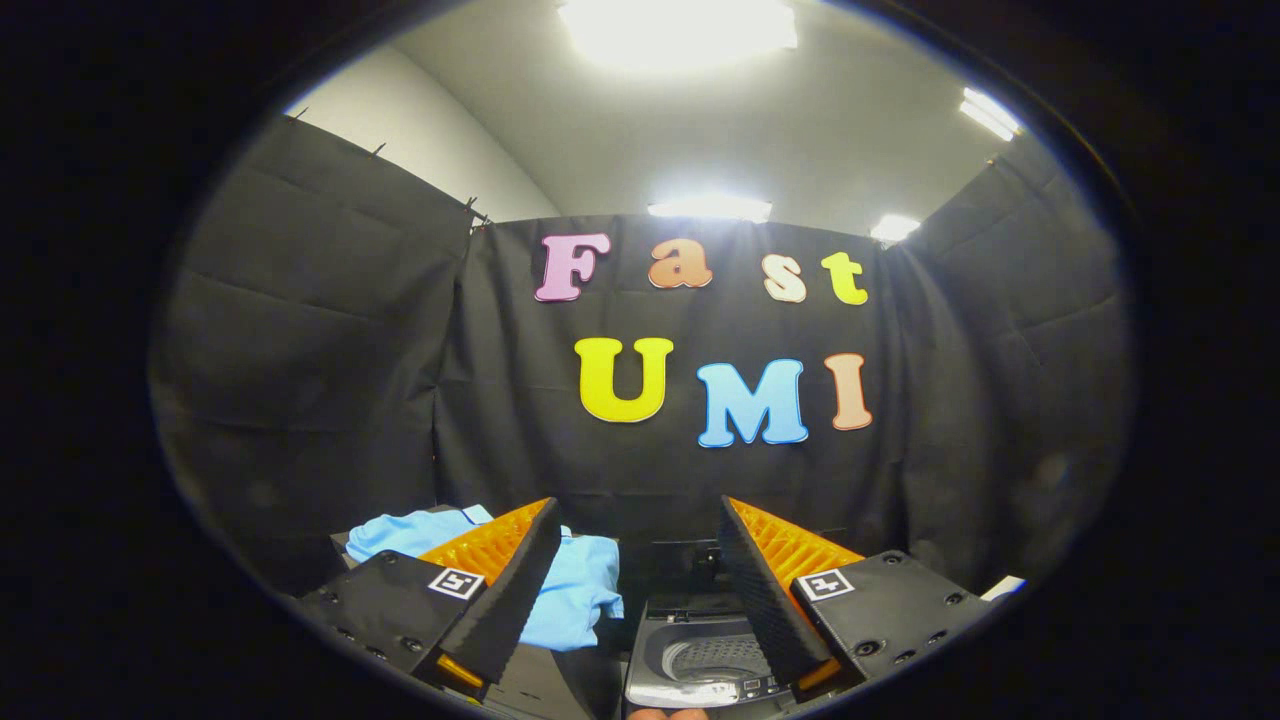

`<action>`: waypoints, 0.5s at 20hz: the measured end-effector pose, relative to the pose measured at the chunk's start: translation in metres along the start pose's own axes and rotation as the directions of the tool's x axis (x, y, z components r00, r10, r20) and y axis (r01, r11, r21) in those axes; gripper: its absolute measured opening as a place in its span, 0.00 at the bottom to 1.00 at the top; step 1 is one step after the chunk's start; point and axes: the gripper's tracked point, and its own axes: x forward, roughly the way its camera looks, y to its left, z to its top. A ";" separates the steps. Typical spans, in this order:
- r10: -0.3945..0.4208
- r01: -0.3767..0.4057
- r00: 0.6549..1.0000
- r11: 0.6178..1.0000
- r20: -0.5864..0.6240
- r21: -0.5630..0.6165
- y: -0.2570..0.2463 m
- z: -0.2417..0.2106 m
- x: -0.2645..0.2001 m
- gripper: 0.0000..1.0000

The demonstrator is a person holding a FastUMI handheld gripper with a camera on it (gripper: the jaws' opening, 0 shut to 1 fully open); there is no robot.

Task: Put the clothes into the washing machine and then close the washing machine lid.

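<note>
A light blue garment (575, 585) lies crumpled on a dark surface, partly hidden behind my left finger. To its right stands a small grey top-loading washing machine (700, 665) with its lid up and the drum showing. My gripper (640, 520) is open, held above both, its fingers spread wide with nothing between them. The machine's opening sits between the fingers and below them, near the right finger. The garment lies just beyond the left finger.
Black cloth walls close the booth behind and on both sides. A white edge (1003, 587) shows past the right finger. Bright ceiling lights (680, 25) shine overhead.
</note>
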 end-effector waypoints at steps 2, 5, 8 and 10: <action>0.015 -0.015 1.000 1.000 0.006 0.001 0.009 0.012 0.014 0.98; 0.045 -0.045 0.999 0.999 -0.022 0.006 0.028 0.019 0.034 0.98; 0.072 -0.072 0.994 0.997 -0.084 0.001 0.050 0.017 0.052 0.97; 0.110 -0.109 0.986 0.994 -0.129 0.014 0.071 0.016 0.064 0.98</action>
